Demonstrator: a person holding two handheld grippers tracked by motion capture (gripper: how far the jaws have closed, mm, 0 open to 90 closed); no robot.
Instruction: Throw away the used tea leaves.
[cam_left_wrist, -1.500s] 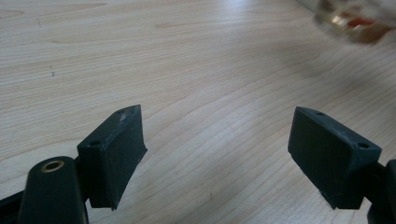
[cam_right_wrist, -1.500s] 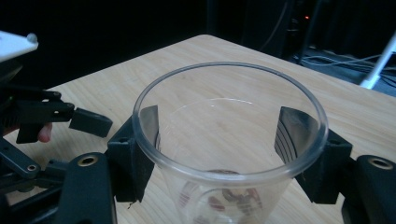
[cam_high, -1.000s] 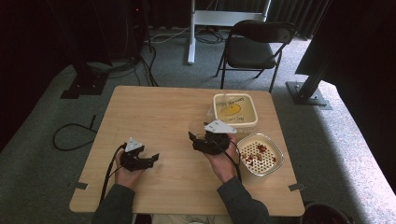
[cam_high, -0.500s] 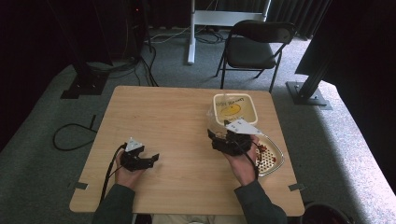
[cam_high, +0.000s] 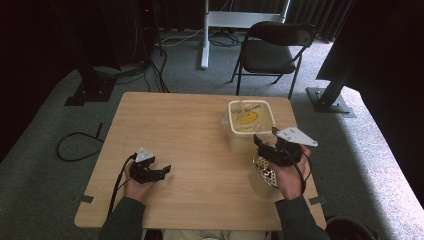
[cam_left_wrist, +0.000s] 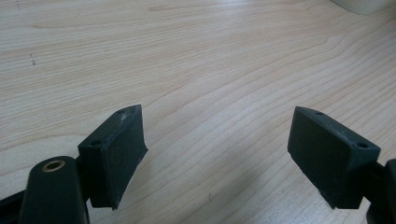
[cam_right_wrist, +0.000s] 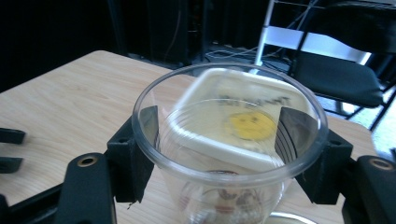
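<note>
Clear plastic, the cup (cam_right_wrist: 224, 154) sits clamped between the two black jaws of the right gripper (cam_high: 272, 152), which press on its sides just under the rim. In the right gripper view the cup stands upright, with a dark patch showing through its bottom that is too blurred to make out. From the high view, this gripper and its hand (cam_high: 290, 177) are held above the table's (cam_high: 185, 125) right front part, over a round dish (cam_high: 262, 170) of brownish bits whose contents I cannot identify. Just behind them stands a cream tub (cam_high: 250, 125) with a yellow face on its lid. The left gripper (cam_high: 152, 172) rests on the wood at the left front, well apart from the cup, its jaws spread wide with only bare tabletop between them. Beyond the table stands a dark folding chair (cam_high: 272, 50) on grey carpet.
</note>
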